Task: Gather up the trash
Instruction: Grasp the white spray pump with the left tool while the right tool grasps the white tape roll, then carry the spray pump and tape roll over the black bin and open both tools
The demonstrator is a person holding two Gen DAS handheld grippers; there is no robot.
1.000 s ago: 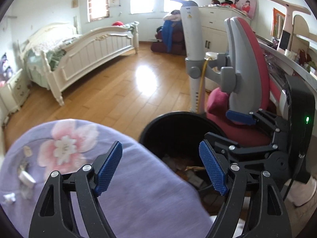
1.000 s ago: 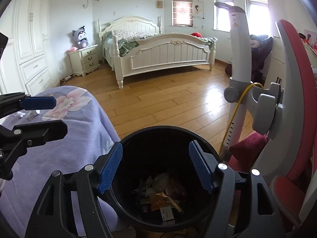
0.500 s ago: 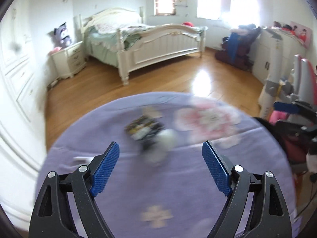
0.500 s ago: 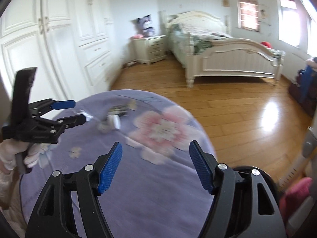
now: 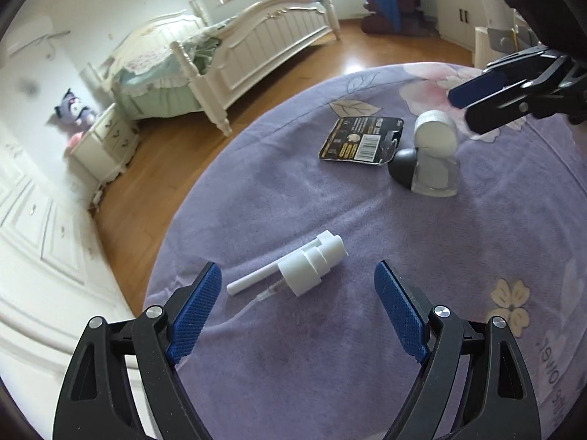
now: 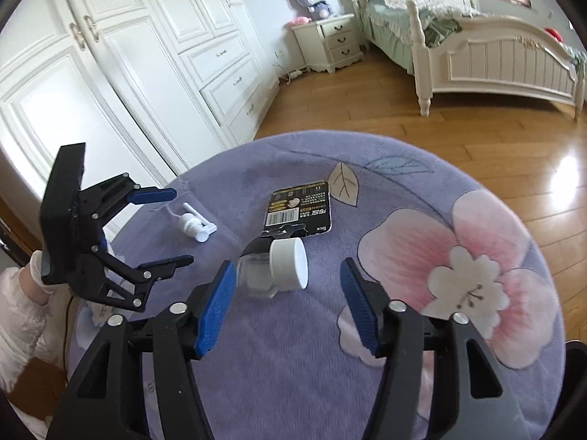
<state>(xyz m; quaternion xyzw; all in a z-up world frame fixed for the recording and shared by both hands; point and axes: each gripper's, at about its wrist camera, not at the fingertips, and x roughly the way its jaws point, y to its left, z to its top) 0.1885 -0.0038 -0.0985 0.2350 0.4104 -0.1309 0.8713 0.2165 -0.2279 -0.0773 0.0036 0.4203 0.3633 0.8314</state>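
While both tools tilt down over the round desk (image 5: 279, 198) with its purple flowered cover, the left gripper (image 5: 298, 313) hangs at the near-left edge, held by a gloved hand (image 6: 36, 267) on a pale sleeve (image 6: 18, 326) that shows in the right wrist view. Its jaws stand wide and hold nothing; the white pump head (image 5: 299, 269) lies on the cloth just ahead of them, its straw pointing left, touched by neither pad.

Further right, near the middle of the desk, a black packaging card (image 5: 361, 141) with a barcode lies flat. Touching its near edge is a small clear jar (image 5: 434, 174) on its side, with a white ribbed cap (image 5: 436, 134) and a dark rounded piece (image 5: 401, 168) against it.

The right gripper (image 6: 288, 299) points down at that jar from the desk's right side. Its jaws have just been closing and now stand about half open; the jar sits just beyond the blue pads (image 6: 216, 308), not yet between them, and nothing is gripped.

Beyond the desk lies wooden floor (image 6: 477, 132).
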